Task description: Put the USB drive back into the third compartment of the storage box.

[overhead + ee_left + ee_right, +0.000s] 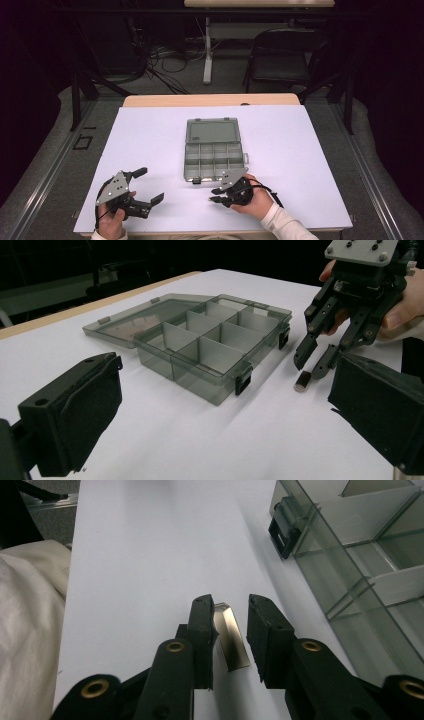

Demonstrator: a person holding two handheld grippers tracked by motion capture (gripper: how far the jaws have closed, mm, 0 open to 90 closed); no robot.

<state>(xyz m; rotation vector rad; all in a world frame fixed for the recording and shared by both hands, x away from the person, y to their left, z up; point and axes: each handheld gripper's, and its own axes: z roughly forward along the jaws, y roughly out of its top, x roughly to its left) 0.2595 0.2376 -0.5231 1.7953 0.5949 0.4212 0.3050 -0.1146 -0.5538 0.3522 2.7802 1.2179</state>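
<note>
Light fell from above onto the white worktop (150, 135), which shone bright while the room behind sat nearly black. Shadows under the box (200, 347) were soft and short. The high view was grainy and slightly soft. In the left gripper view the near jaws blurred; in the right gripper view the metal piece (231, 635) caught a pale glare.

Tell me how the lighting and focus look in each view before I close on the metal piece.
High view: white table sheet evenly lit, surroundings dark, slightly soft. Left gripper view: organizer box sharp, its own near jaws blurred, metal piece casting a short shadow. Right gripper view: metal piece between the open jaws of the right gripper reflects light; the edges look a little soft.
</note>
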